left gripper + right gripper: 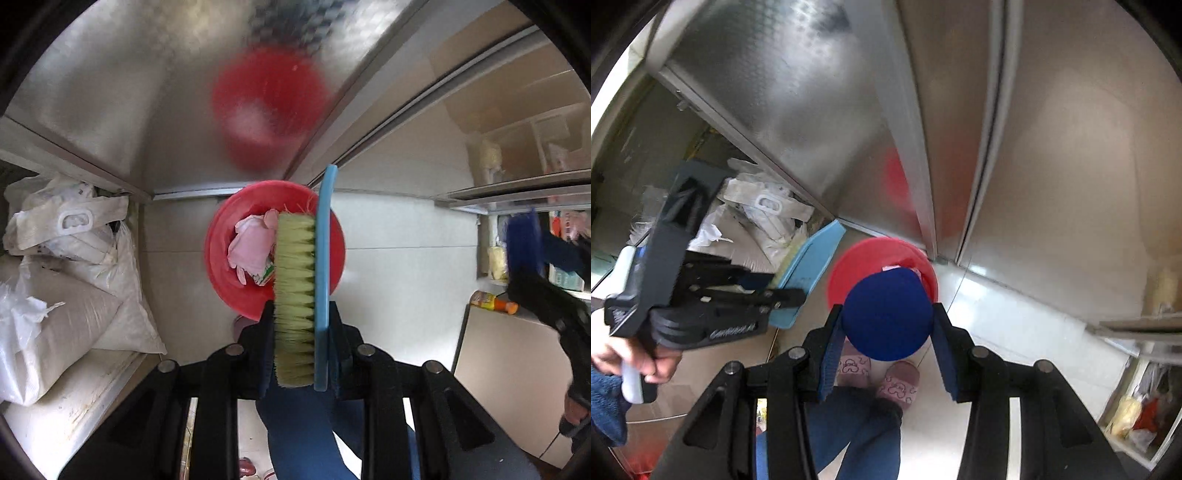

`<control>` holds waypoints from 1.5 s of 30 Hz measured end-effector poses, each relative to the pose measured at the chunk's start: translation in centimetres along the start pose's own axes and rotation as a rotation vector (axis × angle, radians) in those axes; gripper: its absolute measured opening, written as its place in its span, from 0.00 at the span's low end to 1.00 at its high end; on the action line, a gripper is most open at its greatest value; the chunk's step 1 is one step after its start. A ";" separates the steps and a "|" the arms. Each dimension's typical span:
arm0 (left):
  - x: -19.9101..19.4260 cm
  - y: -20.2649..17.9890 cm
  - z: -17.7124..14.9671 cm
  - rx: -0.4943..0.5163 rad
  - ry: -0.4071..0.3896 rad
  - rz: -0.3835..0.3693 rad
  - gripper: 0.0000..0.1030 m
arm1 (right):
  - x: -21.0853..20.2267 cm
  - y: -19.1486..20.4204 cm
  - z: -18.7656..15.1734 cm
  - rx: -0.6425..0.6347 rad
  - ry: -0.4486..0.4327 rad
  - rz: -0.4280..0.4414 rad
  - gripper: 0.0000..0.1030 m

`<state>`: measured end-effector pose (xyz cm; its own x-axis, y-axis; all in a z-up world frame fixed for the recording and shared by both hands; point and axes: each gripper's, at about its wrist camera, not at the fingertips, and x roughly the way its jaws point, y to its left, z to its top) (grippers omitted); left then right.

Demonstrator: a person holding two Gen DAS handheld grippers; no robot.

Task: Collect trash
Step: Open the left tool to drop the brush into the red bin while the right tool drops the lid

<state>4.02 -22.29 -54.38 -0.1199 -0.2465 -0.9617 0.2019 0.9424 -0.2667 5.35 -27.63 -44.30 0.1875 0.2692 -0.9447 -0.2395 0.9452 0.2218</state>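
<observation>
My left gripper (301, 321) is shut on a light blue brush (322, 280) with pale yellow bristles (295, 295), held edge-up above a red basin (221, 266) on the floor. The basin holds pink and white trash (251, 247). My right gripper (886, 332) is shut on a dark blue rounded object (886, 314), held over the same red basin (857, 258). The left gripper (775, 295) with the brush (809, 266) also shows in the right wrist view, left of the basin.
Frosted metal-framed sliding doors (147, 92) stand right behind the basin and reflect it. White sacks and bags (74, 258) pile at the left. A shelf with an orange-capped bottle (493, 301) is at the right. The person's legs and pink slippers (901, 384) stand below the grippers.
</observation>
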 end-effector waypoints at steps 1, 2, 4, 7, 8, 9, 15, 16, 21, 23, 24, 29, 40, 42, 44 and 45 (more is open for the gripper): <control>0.5 0.0 0.2 0.002 0.012 0.004 0.22 | 0.1 -0.2 -0.3 0.006 0.006 -0.001 0.42; 0.7 -0.1 0.6 0.009 0.020 0.011 0.23 | 0.2 -0.2 -0.5 0.009 0.010 -0.001 0.42; 1.0 -0.2 0.8 0.026 0.023 0.038 0.26 | 0.2 -0.2 -0.7 0.009 0.015 0.000 0.42; 0.3 -0.2 1.0 0.042 0.014 0.055 0.39 | 0.0 -0.3 -0.9 -0.001 0.014 0.005 0.42; 0.2 -0.1 1.0 0.046 0.011 0.057 0.42 | 0.0 -0.5 -1.1 -0.006 0.012 0.007 0.42; 0.0 -0.2 1.1 0.055 0.012 0.053 0.43 | 0.1 -0.5 -1.1 -0.010 0.013 0.007 0.42; -2.7 0.0 0.7 0.029 -0.025 0.062 0.46 | -1.4 -0.5 -1.1 -0.017 -0.004 0.020 0.42; -3.3 0.3 0.5 0.012 -0.038 0.053 0.50 | -1.3 -0.3 -1.0 -0.022 -0.007 0.022 0.42; -5.1 2.7 -0.6 -0.072 -0.105 0.028 0.82 | -1.3 0.7 -0.3 -0.066 -0.012 0.034 0.42; -5.4 3.7 -1.1 -0.101 -0.113 0.019 0.82 | -0.8 1.0 -0.1 -0.079 -0.009 0.046 0.42; -5.4 4.1 -1.3 -0.108 -0.113 0.020 0.82 | -0.5 1.1 0.0 -0.081 -0.005 0.051 0.42; -5.2 5.0 -2.5 -0.099 -0.119 0.076 0.89 | 1.6 1.8 0.1 -0.098 0.029 0.077 0.42; -3.9 8.5 -3.8 -0.145 -0.145 0.095 0.92 | 6.1 3.3 0.1 -0.156 0.101 0.086 0.42; -3.6 8.7 -3.8 -0.140 -0.141 0.095 0.93 | 7.3 3.6 0.2 -0.170 0.110 0.079 0.42; -3.1 8.8 -3.8 -0.134 -0.131 0.089 0.94 | 8.1 3.8 0.2 -0.184 0.119 0.071 0.42; -2.9 9.0 -3.9 -0.135 -0.129 0.093 0.97 | 8.4 3.8 0.2 -0.186 0.123 0.071 0.42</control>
<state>2.42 -12.27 -53.74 0.0205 -0.1761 -0.9842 0.0736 0.9820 -0.1741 6.18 -21.75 -51.40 0.0487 0.2986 -0.9531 -0.4220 0.8711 0.2514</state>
